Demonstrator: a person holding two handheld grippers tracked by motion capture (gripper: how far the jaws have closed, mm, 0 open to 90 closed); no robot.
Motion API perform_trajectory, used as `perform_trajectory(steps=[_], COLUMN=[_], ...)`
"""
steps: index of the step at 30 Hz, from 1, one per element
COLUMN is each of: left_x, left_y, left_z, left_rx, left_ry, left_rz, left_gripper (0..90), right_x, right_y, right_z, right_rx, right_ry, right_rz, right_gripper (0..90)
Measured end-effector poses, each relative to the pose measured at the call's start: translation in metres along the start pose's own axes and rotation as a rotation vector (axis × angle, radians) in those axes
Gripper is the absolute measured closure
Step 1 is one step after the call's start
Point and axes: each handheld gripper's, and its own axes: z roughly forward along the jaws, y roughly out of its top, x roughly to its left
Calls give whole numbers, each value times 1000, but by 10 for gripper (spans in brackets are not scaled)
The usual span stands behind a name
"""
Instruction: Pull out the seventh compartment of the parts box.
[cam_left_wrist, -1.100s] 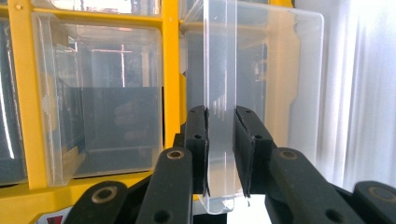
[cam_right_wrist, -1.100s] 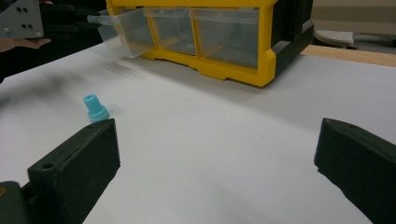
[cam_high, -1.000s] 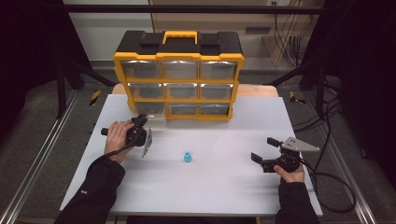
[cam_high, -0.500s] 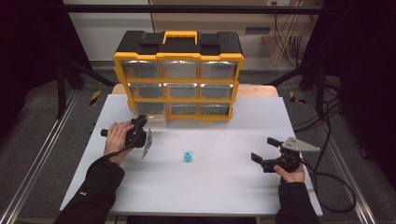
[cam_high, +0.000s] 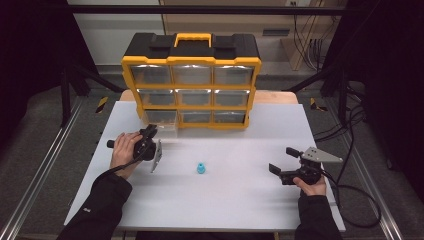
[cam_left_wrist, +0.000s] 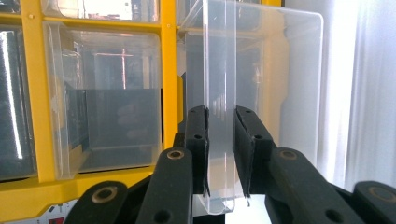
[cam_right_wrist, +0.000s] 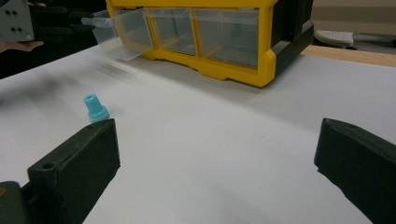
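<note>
The white surface (cam_high: 240, 200) carries a yellow-and-black drawer cabinet (cam_high: 192, 80) at its far edge, well back from the person's side. Compared with a second ago, nothing has shifted: both hands sit where they were, so the work seems paused mid-pull rather than advancing. The bottom-left clear drawer (cam_high: 161, 120) stands partly out of the cabinet, and the left hand-held gripper (cam_left_wrist: 219, 140) is clamped on its front lip, pads pressing the plastic from both sides. The right hand-held gripper (cam_high: 286, 161) rests near the surface's right edge with its jaws wide apart and nothing between them. A small blue cap (cam_high: 201, 168) stands upright mid-surface, between the two hands and apart from both. Open room lies all around the cap; the drawer has bare surface in front to slide out further.
</note>
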Motion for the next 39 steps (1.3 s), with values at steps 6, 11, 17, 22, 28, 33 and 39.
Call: perform_trajectory(steps=[6,11,17,22,28,33,39], left_x=[-1,-2,-4,-4,-5,-4,-1], left_y=[0,0,-1,0,-1,-1,-1], left_z=[-3,-5,-8,-8,-9,-8,-8], left_rx=[-1,-4,-6,-7,-10,-12,-20], left_ry=[1,4,4,6,-3,-9,-33], left_rz=[2,5,2,-3,-19,-26,-56], left_gripper=[758,758,758,757,752,751,733], right_x=[0,0,0,0,0,0,0], right_y=[0,0,0,0,0,0,0], right_z=[0,0,0,-1,-1,-1,-1], right_rx=[-1,-2,-1,0,1,0,1], right_ry=[-1,0,-1,-1,-1,-1,-2], right_rz=[1,2,0,5,5,2,5], right_gripper=[7,7,7,7,7,7,7])
